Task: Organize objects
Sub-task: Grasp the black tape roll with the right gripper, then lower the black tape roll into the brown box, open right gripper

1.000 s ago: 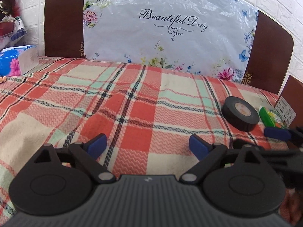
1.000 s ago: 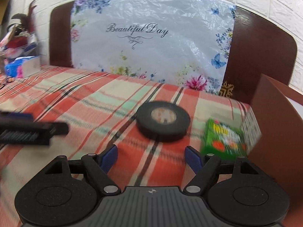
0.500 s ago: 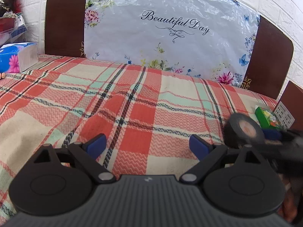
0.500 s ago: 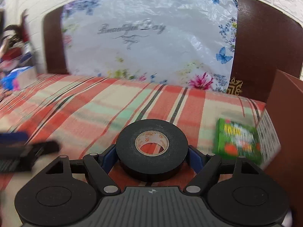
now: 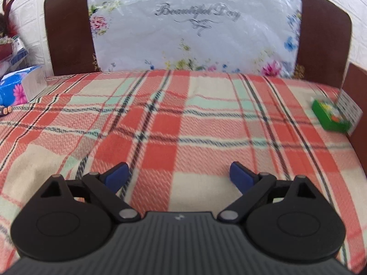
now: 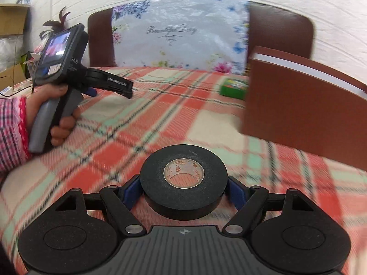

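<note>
My right gripper (image 6: pixel 183 191) is shut on a black roll of tape (image 6: pixel 183 180), held flat above the plaid cloth. A small green box (image 6: pixel 234 88) lies on the cloth at the back right, next to a brown box (image 6: pixel 302 105); the green box also shows in the left wrist view (image 5: pixel 329 116). My left gripper (image 5: pixel 180 178) is open and empty, low over the cloth. The right wrist view shows it from the side (image 6: pixel 110 89), held in a hand at the left.
The plaid cloth (image 5: pixel 183 119) covers the surface. A floral plastic sheet (image 5: pixel 195 27) leans on a brown headboard (image 5: pixel 66 36) behind. A blue tissue pack (image 5: pixel 18 87) sits at the far left edge. Cardboard boxes (image 6: pixel 11 23) stand at the left.
My right gripper closed on the tape roll, lifted it and pulled back with it. The tape has left the left wrist view, and my left gripper has swung right.
</note>
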Tool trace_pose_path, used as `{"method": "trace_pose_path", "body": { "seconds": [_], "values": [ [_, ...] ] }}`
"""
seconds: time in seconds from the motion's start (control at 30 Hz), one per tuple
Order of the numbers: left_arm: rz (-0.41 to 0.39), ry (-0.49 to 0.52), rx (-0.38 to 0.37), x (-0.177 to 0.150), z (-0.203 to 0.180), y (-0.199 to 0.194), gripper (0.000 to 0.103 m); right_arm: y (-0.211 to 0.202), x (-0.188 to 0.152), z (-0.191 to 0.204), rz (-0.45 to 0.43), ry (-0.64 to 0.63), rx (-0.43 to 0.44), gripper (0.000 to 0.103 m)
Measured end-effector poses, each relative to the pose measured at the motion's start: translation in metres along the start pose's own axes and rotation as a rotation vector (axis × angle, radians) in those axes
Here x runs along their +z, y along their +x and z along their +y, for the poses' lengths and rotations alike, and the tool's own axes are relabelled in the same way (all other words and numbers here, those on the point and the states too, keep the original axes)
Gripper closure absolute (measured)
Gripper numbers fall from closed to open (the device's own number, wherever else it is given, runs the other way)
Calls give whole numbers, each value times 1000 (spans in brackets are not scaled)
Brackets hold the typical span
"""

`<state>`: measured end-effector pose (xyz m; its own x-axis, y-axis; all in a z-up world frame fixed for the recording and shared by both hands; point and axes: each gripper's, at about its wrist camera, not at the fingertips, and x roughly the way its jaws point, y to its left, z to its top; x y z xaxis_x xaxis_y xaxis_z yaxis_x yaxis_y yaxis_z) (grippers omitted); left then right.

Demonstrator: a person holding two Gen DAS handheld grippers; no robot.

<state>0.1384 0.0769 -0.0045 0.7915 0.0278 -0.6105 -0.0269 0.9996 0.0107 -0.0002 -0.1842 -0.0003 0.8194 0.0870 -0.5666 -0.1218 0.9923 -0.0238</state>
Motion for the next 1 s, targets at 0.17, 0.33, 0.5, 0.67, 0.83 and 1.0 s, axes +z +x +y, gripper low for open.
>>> {"method": "trace_pose_path", "body": {
  "seconds": [0.17,0.33,0.5,0.67,0.83,1.0],
  "values": [
    [95,-15,-302,-20,-32,-60,8,-7,-7,-8,-11,13,-14,27],
    [202,81,-501,-34,-77,-101,9,-8,-11,-11,-22,14,-7,26],
    [283,163,-556,-46,-114,-108,21,-12,-16,-12,-37,9,-4,26],
    [312,200,-545,-53,-131,-101,58,-12,-17,-13,-45,7,10,29],
    [323,150,-553,-37,-132,-104,71,-22,-11,-18,-114,28,-3,30],
    [159,182,-577,8,-148,-130,71,-36,23,-32,-288,-8,-91,29]
  ]
}}
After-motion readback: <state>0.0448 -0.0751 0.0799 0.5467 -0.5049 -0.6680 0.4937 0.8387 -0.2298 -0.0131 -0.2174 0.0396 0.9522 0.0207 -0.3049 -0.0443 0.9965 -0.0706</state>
